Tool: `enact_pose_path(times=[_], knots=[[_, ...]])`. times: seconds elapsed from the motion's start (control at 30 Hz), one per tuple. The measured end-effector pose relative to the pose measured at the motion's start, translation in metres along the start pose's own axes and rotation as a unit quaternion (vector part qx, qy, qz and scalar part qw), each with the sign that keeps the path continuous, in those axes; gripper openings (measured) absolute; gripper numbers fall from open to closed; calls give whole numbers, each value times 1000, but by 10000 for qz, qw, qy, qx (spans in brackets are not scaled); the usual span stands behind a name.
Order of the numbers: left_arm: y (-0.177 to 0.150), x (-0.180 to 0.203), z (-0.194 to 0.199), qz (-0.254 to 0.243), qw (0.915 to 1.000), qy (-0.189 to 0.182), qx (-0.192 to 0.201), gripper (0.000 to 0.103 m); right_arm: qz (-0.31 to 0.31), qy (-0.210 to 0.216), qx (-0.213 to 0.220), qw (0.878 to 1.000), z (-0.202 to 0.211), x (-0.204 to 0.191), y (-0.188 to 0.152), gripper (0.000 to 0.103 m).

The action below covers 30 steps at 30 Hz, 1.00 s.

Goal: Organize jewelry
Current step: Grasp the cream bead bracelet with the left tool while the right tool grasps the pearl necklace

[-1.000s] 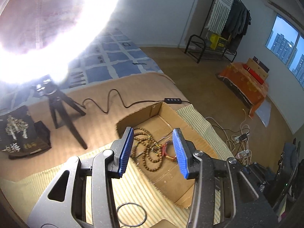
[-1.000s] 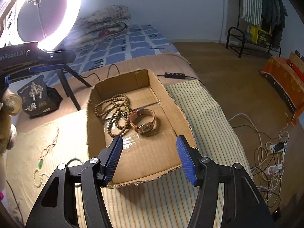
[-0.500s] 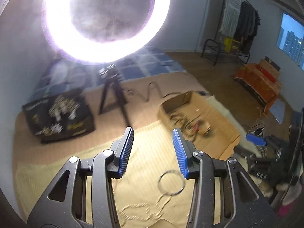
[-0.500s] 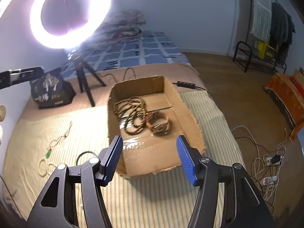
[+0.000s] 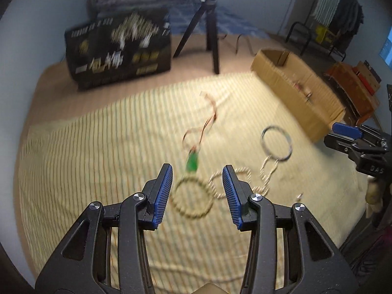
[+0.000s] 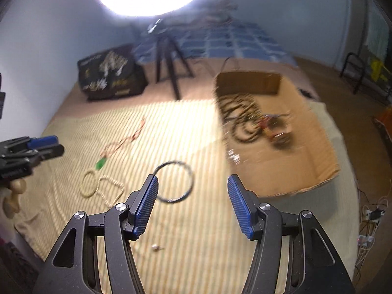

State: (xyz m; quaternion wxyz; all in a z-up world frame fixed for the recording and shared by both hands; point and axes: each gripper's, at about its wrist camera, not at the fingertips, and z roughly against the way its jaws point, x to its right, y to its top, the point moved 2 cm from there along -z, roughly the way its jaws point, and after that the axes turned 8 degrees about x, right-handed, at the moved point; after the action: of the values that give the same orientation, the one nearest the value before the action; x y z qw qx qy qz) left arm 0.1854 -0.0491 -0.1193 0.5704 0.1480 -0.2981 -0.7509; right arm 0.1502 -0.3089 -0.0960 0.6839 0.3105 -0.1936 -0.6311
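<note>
My left gripper hangs open and empty over the striped mat, above a pale bead bracelet and a bead chain. A green pendant on a red cord lies just beyond, and a dark bangle sits to the right. My right gripper is open and empty too, with the dark bangle on the mat between and beyond its fingers. The cardboard box holds brown prayer beads and a watch. A small earring lies near the right gripper.
A ring light on a black tripod stands behind the mat, beside a black printed bag. A blue checked blanket lies at the back. Cables and a power strip are on the floor at right.
Both grippers have swung left, away from the box and toward the loose jewelry on the mat. The left one also dropped lower. Neither jaw opening has changed.
</note>
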Motion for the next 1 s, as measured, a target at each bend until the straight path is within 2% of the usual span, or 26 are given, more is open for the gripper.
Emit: enact_pose_path(times=[0.27, 0.5, 0.7, 0.93, 1.0], knots=[[-28, -21, -26, 349, 9988, -11, -343, 43, -316, 699, -866, 9933, -39, -35, -27, 58], [-33, -27, -45, 313, 9983, 92, -488, 43, -368, 876, -1249, 9876, -66, -61, -35, 58], [-40, -31, -59, 230, 9978, 207, -589, 42, -512, 824, -1505, 9838, -85, -68, -36, 58], [-41, -32, -69, 73, 9970, 571, -510, 17, -866, 787, -1599, 9802, -104, -73, -33, 58], [-41, -33, -70, 26, 9968, 629, -502, 14, -882, 799, -1580, 9802, -106, -76, -31, 58]])
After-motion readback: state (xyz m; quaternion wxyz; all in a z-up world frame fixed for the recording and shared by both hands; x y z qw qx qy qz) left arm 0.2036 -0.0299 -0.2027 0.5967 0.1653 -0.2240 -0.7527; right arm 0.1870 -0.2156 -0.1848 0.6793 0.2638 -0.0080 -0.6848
